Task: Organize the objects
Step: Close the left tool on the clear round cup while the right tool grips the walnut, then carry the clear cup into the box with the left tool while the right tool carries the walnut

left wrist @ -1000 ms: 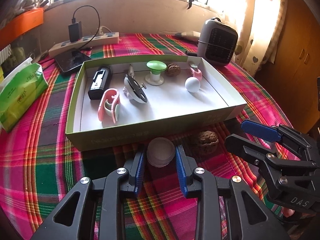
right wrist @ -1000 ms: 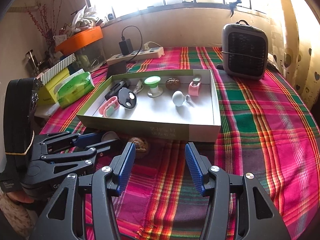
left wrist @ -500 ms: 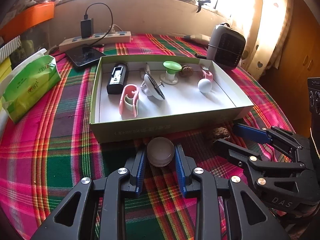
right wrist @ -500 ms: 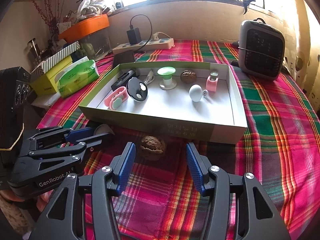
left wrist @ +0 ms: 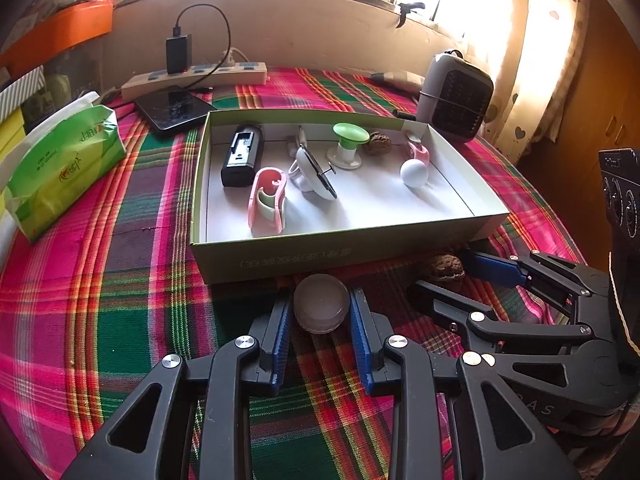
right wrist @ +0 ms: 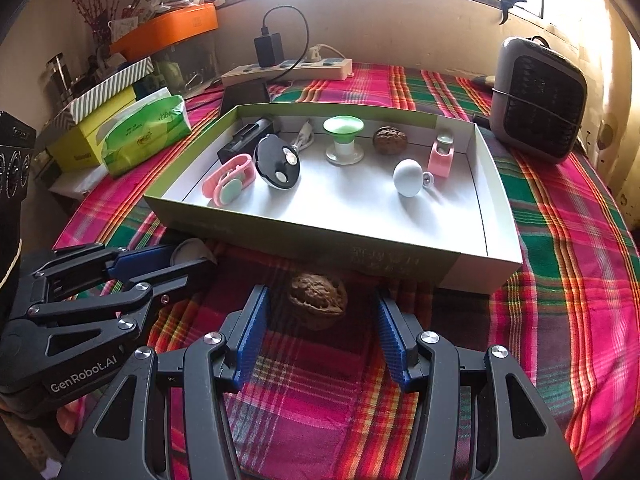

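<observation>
Left gripper (left wrist: 320,316): clamped on the frosted round plastic cap (left wrist: 321,303) (light, slick).
Right gripper (right wrist: 322,320): wide open, straddling the brown wrinkled walnut (right wrist: 318,299); hard, rolls — take it across its middle.

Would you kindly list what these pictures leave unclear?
- Left view: the round cap's underside, hidden between the left claw pads.
- Left view: the walnut is partly covered by the right claw.
- Both views: the printing on the box front is too small to read.
</observation>
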Motion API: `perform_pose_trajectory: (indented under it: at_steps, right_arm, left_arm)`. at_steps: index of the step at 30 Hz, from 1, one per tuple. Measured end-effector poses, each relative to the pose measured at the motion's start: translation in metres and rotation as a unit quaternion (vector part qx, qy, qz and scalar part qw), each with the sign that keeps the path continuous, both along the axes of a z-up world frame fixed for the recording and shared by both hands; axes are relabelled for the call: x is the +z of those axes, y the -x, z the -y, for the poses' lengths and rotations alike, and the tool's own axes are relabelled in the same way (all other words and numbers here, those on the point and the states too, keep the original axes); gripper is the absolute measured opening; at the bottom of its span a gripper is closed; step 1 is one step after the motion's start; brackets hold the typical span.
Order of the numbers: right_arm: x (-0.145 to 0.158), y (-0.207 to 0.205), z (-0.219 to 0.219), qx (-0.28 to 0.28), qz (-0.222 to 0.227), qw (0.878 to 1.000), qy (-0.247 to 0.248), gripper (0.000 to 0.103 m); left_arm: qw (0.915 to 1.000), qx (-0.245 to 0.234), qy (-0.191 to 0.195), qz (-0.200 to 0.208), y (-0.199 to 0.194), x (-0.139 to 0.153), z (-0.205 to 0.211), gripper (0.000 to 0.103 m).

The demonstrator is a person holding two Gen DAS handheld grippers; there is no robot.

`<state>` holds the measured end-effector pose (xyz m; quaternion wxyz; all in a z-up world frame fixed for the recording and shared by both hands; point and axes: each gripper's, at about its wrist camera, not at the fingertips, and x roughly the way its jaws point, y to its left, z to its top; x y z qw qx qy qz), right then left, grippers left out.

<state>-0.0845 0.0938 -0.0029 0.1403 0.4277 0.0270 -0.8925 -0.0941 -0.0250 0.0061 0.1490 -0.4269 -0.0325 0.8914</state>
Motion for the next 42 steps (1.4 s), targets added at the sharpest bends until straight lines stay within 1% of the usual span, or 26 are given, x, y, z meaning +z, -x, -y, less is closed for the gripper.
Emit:
perform_pose_trajectory:
  at_steps: [5, 8, 13, 16, 29, 35, 42]
  right_arm:
    - [0.000, 0.000, 0.001, -0.001, -0.001, 1.000, -0.003, 0.052]
    - [0.000, 0.000, 0.000, -0.001, -0.001, 1.000, 0.001, 0.049]
    - [0.000, 0.000, -0.002, 0.000, 0.001, 1.000, 0.008, 0.037]
    - [0.000, 0.000, -0.001, 0.002, 0.000, 1.000, 0.008, 0.035]
    - [0.001, -0.003, -0.002, 0.003, -0.001, 1.000, 0.017, 0.034]
    - [0.004, -0.006, -0.004, 0.005, -0.003, 1.000, 0.025, 0.034]
    - [0.013, -0.010, -0.005, 0.004, -0.015, 0.999, 0.032, 0.034]
  left_arm:
    - [1.0000, 0.000, 0.000, 0.000, 0.000, 0.000, 0.000, 0.026]
    - [1.0000, 0.000, 0.000, 0.000, 0.000, 0.000, 0.000, 0.026]
    - [1.0000, 0.001, 0.001, -0.001, 0.000, 0.000, 0.000, 0.026]
    - [1.0000, 0.001, 0.002, -0.001, 0.000, 0.000, 0.000, 0.026]
    - [1.0000, 0.002, 0.008, -0.005, -0.003, 0.002, 0.000, 0.026]
    - [0.9998, -0.001, 0.012, -0.015, -0.007, 0.009, -0.002, 0.026]
    - [0.9995, -0.001, 0.015, -0.026, -0.009, 0.020, -0.003, 0.026]
